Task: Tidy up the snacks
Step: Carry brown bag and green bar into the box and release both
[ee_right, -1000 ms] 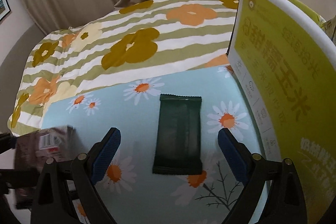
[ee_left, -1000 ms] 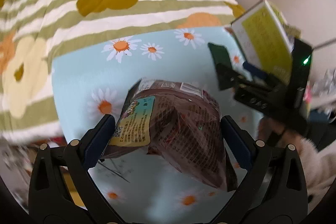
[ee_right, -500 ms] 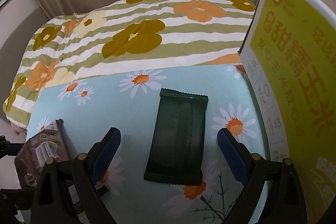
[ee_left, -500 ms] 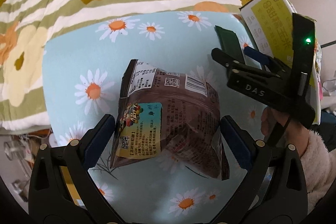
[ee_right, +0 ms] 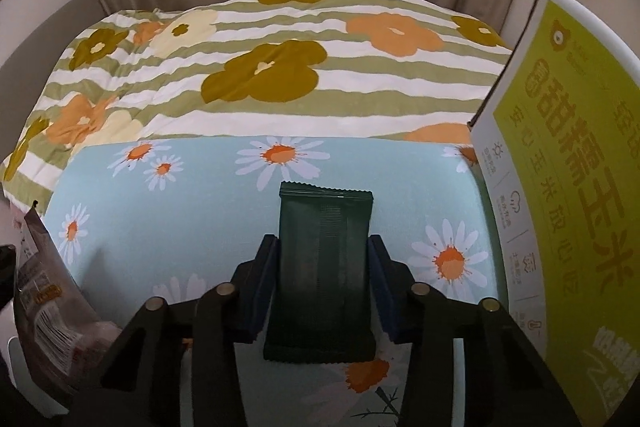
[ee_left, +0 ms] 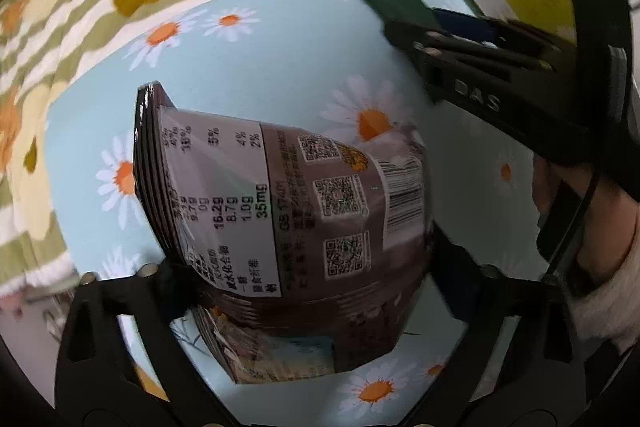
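We saw the risk first: the dark green sachet (ee_right: 324, 267) was flat and slick, so our right hand-held gripper (ee_right: 323, 287), clamped only on its long edges, could buckle it or let it slide back onto the daisy-print bench (ee_right: 192, 211). Our left hand-held gripper (ee_left: 308, 287) was pinched on the brown snack bag (ee_left: 288, 211), held tilted above that bench.

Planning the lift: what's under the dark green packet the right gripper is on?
The dark green packet lies flat on the daisy-print cloth, between the right gripper fingers. An orange daisy shows at its near edge; anything beneath is covered.
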`<action>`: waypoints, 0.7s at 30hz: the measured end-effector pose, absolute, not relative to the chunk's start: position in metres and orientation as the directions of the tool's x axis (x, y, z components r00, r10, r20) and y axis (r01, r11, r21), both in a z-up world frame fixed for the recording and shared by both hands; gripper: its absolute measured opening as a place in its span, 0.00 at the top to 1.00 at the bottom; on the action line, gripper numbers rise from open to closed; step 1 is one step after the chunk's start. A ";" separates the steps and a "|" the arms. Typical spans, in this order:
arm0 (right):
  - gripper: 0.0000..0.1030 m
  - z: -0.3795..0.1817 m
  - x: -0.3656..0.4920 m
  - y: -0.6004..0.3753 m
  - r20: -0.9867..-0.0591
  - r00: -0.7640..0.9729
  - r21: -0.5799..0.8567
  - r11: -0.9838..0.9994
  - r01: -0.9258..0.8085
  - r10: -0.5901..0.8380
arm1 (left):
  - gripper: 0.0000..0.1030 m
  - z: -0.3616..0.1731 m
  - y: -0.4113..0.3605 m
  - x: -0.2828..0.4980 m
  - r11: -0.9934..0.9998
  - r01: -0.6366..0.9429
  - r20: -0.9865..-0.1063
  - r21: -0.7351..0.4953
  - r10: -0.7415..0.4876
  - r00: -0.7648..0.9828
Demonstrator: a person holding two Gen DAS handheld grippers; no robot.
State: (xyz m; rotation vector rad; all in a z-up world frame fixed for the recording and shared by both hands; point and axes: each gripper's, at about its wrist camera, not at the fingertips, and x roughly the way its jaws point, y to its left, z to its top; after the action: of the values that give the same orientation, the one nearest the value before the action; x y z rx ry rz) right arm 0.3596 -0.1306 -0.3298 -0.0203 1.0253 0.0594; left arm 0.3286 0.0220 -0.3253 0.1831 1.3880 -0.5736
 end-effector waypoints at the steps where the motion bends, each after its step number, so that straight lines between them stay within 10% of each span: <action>1: 0.61 -0.329 0.359 -0.131 -0.854 0.518 0.014 0.998 -0.059 0.043 | 0.16 -0.324 0.022 0.327 0.845 0.488 -0.955 -0.217 -0.287 0.073; 21: 0.61 -0.178 0.320 -0.160 -0.700 0.681 0.155 0.977 -0.150 0.215 | 0.23 -0.211 0.022 0.319 0.864 0.413 -0.867 -0.290 -0.420 0.270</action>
State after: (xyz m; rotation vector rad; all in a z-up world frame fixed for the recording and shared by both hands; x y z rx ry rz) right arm 0.3198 -0.1598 -0.1785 0.0869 0.7960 0.2054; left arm 0.3189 0.0221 -0.2110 -0.0071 1.1698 -0.5606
